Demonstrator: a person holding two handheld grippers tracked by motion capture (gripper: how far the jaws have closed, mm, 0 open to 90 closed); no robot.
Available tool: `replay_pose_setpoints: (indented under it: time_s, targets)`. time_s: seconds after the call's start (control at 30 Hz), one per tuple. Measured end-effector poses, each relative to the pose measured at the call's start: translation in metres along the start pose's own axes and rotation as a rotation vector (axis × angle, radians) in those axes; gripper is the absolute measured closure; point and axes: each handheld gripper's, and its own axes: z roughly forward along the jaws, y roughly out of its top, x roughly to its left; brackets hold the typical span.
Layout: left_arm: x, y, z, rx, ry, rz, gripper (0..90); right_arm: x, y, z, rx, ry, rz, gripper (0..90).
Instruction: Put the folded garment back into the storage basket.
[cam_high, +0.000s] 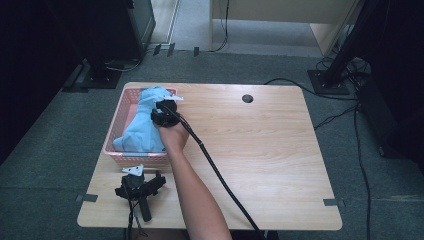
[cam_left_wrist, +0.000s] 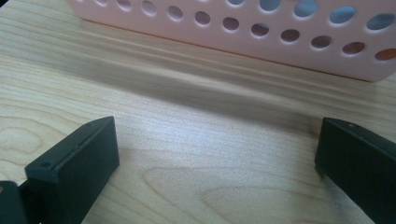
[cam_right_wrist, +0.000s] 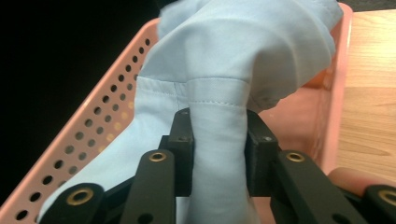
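Light blue shirt (cam_right_wrist: 233, 60) lowered into pink basket (cam_high: 120, 107), not yet released from pinching right gripper (cam_right_wrist: 217, 149); left gripper (cam_high: 139, 186) parked spread on table (cam_high: 260, 150).

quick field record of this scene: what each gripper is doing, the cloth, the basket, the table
right gripper: held in the person's hand over the basket, jaws pressed on a fold of the cloth
left gripper: lying on the table in front of the basket, jaws wide apart, nothing between them
light blue cloth: bunched up inside the basket, rising above its rim
pink basket: perforated walls, at the table's left side
table: light wood, round cable hole near the far edge
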Motion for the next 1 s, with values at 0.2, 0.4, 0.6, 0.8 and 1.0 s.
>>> replay_pose_setpoints:
  time_s: [0.2, 0.4, 0.6, 0.8, 1.0]
  targets:
    - [0.000, 0.000, 0.000, 0.000, 0.001, 0.001, 0.0, -0.006, 0.002, -0.004, -0.001, 0.004, -0.014, 56.3]
    - [0.000, 0.000, 0.000, 0.000, 0.000, 0.000, 0.0, -0.005, 0.004, -0.011, -0.021, 0.013, -0.028, 41.2]
    - [0.000, 0.000, 0.000, 0.000, 0.000, -0.001, 0.0, -0.009, -0.001, -0.015, -0.035, -0.016, -0.096, 26.9]
    - [0.000, 0.000, 0.000, 0.002, 0.000, 0.001, 0.0, -0.023, -0.005, -0.019, -0.047, -0.009, -0.076, 22.2]
    - [0.000, 0.000, 0.000, 0.002, 0.000, 0.002, 0.0, -0.035, -0.008, -0.027, -0.060, 0.002, -0.073, 18.3]
